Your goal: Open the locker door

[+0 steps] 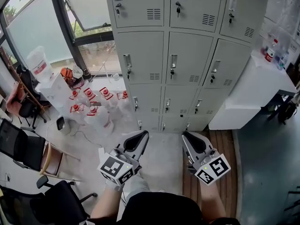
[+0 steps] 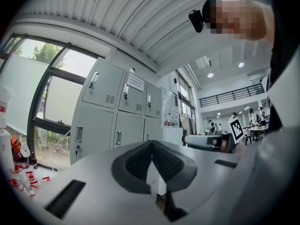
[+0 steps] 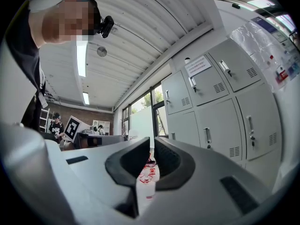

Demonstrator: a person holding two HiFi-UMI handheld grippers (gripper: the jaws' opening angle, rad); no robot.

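Note:
A bank of grey lockers (image 1: 190, 55) stands ahead in the head view, every door closed, each with a small upright handle (image 1: 173, 60) and a vent. Both grippers are held side by side well short of the lockers and touch nothing. My left gripper (image 1: 142, 134) points at the lower doors, and in its own view my left gripper (image 2: 151, 143) has its dark pads meeting, nothing between them. My right gripper (image 1: 186, 136) is level with it. In the right gripper view, my right gripper (image 3: 152, 140) is shut and empty, with the lockers (image 3: 220, 121) off to its right.
Several water jugs with red caps (image 1: 91, 104) crowd the floor left of the lockers, under a window (image 1: 89, 13). A white cabinet (image 1: 255, 90) stands at the right. Black chairs (image 1: 28, 149) sit at the left. Other people stand far off in the room.

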